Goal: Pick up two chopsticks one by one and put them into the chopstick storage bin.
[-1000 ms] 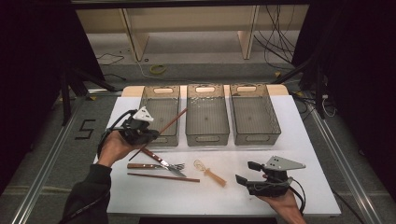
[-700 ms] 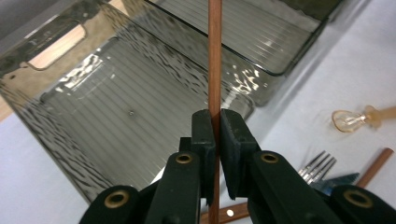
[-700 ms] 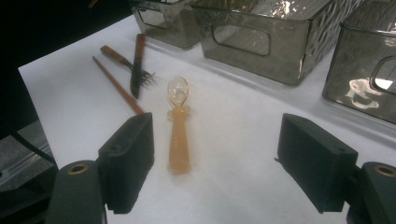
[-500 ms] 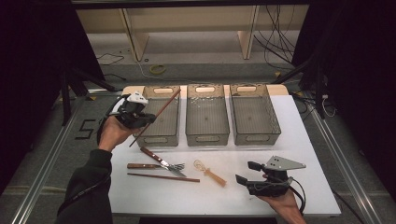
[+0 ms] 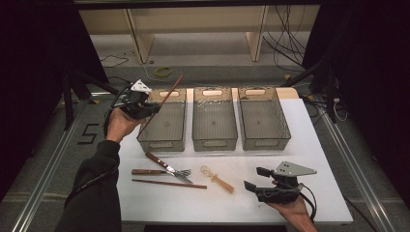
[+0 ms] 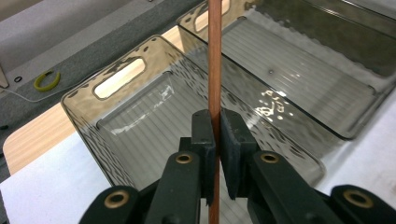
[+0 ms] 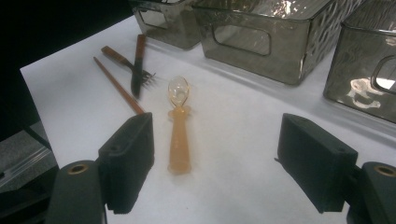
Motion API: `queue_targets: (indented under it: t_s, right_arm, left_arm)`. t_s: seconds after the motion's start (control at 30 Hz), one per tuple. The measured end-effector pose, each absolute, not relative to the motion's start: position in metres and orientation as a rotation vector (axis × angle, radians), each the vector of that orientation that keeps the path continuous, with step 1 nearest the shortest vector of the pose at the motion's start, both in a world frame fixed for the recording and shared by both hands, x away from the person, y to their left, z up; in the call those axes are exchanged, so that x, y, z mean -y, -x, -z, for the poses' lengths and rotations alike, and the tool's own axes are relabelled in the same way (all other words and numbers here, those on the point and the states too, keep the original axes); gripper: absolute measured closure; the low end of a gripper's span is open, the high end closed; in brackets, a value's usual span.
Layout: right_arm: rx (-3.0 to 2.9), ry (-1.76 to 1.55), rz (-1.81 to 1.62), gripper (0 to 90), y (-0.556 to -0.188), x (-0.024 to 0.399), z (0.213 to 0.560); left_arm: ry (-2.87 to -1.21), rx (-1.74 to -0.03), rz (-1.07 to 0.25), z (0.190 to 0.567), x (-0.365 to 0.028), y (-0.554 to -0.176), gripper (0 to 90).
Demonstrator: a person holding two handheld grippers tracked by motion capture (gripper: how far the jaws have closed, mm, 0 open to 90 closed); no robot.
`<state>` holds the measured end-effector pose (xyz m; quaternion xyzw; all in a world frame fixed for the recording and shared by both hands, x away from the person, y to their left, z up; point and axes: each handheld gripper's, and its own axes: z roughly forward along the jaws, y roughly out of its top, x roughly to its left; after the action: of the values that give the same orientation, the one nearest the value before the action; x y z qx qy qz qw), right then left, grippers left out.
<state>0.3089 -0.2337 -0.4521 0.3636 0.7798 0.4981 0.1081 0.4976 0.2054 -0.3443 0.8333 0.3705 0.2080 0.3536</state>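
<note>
Left gripper (image 5: 153, 109) first: we see its jaws clamped tight on a brown chopstick (image 5: 164, 100), pads pinching the stick near its lower part in the left gripper view (image 6: 217, 135), where the chopstick (image 6: 214, 60) runs straight up between them. In the high view the stick slants up and to the right, over the left rim of the left bin (image 5: 163, 121), clear of the table. Right gripper (image 5: 256, 179) sits low at the near right of the table, jaws wide apart with nothing between the pads; in the right gripper view (image 7: 215, 163) we see only bare tabletop in the gap.

Now by size. We note the white table (image 5: 319, 145) carrying everything. Three smoky clear plastic bins stand side by side along its far half: the left bin, the middle bin (image 5: 214, 118) and the right bin (image 5: 263, 117), all with handle cut-outs at the ends. Near edge, left of centre, we see a second chopstick (image 5: 169, 183) lying flat, just in front of a wooden-handled knife (image 5: 159, 163) and a wooden-handled fork (image 5: 162, 172), the two crossing at their metal ends. An orange-handled small spoon with a clear bowl (image 5: 217, 179) lies between the cutlery and the right gripper; in the right gripper view that spoon (image 7: 179, 135) sits just beside its left-hand jaw, not touched.
</note>
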Motion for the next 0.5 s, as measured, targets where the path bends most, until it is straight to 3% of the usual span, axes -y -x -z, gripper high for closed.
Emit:
queue_targets:
  t_s: [0.5]
  right_arm:
    - [-2.297,-1.066,-1.469,28.0,-0.309,0.234,0.453]
  left_arm:
    - [-2.098,-1.057,-0.51,0.368,-0.211,-0.516,83.9]
